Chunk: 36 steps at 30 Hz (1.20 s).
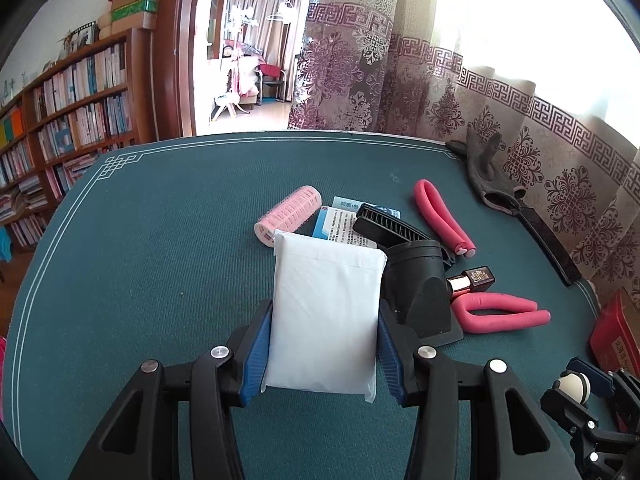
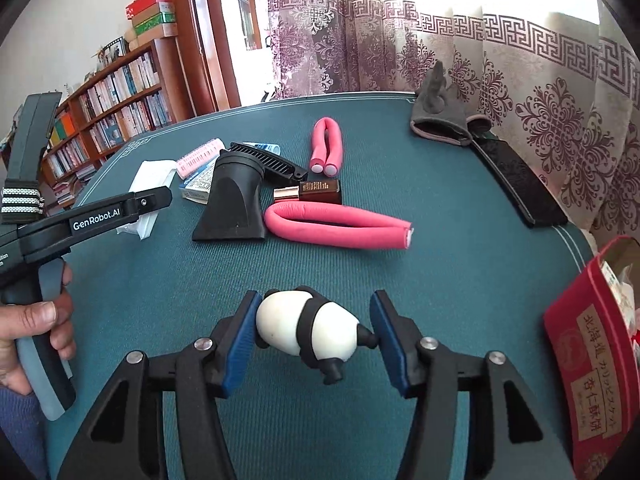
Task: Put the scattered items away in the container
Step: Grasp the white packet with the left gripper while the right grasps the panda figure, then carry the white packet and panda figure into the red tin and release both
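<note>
My left gripper (image 1: 324, 320) is shut on a white soft packet (image 1: 324, 312), held just above the green table mat. My right gripper (image 2: 314, 320) is shut on a small panda toy (image 2: 308, 330); the toy also shows in the left wrist view (image 1: 574, 388). The red box (image 2: 592, 356), the container, stands open at the right table edge. On the mat lie a pink hair roller (image 1: 288, 214), a black dryer nozzle (image 2: 236, 204), a black comb (image 1: 390, 228), a lipstick (image 2: 316, 193), two bent pink foam rollers (image 2: 340, 226) (image 2: 325, 146) and a blue-white leaflet box (image 1: 340, 228).
A grey glove (image 2: 440, 116) and a long black case (image 2: 516, 184) lie along the patterned curtain at the far right edge. The left handheld gripper and the hand on it (image 2: 36, 320) show at the left of the right wrist view. Bookshelves stand beyond the table's left side.
</note>
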Tool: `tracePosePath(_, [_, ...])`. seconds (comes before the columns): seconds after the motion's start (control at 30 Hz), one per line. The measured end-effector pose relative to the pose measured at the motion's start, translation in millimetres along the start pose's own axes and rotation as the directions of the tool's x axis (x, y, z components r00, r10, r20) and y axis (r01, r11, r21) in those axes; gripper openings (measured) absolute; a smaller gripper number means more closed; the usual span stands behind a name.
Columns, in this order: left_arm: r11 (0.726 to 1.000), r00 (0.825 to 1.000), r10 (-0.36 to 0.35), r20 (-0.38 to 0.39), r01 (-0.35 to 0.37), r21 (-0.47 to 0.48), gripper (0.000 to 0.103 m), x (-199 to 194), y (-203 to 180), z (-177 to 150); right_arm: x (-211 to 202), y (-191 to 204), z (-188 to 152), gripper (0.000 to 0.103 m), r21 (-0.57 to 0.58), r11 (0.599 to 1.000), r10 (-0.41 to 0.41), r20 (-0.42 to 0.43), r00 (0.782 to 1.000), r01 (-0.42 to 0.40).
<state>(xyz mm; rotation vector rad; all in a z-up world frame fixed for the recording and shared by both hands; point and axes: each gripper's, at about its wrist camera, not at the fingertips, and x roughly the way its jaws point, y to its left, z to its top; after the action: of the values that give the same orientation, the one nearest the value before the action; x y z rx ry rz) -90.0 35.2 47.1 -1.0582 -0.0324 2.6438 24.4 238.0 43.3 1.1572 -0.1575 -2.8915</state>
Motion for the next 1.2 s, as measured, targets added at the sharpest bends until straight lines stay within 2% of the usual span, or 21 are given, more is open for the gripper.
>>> tracePosePath(0.37, [0.997,0.998,-0.062,0.014,0.061,0.049,0.050,-38,-44,-20,-51,-38,-18,0.060,0.097,0.994,-0.050,0.055,0.997,0.045])
tracePosePath(0.63, [0.977,0.986,-0.168,-0.008,0.168,0.131,0.050,-50,-105,-30,-96,-95,-38,0.060,0.193,0.972,-0.155,0.099,0.983,0.134])
tracePosePath(0.73, [0.962,0.978,-0.210,-0.018,0.210,0.173,0.050,-55,-134,-32,-119,-117,-42,0.060,0.235,0.965,-0.149,0.138,0.979,0.113])
tracePosePath(0.8, [0.950,0.971,-0.238,-0.023,0.238,0.202,0.050,-58,-153,-34,-136,-125,-45,0.060,0.239,0.952,-0.234,0.167,0.958,0.191])
tracePosePath(0.93, [0.923,0.957,-0.288,-0.035,0.287,0.256,0.050,-67,-191,-39,-168,-151,-51,0.060,0.285,0.936,-0.275,0.218,0.936,0.209])
tracePosePath(1.07, [0.889,0.940,-0.335,-0.061,0.337,0.311,0.050,-71,-229,-44,-185,-180,-62,0.060,0.336,0.903,-0.349,0.205,0.914,0.270])
tracePosePath(1.2, [0.855,0.923,-0.376,-0.085,0.381,0.352,0.050,-74,-265,-47,-189,-204,-74,0.060,0.375,0.883,-0.363,0.161,0.918,0.283])
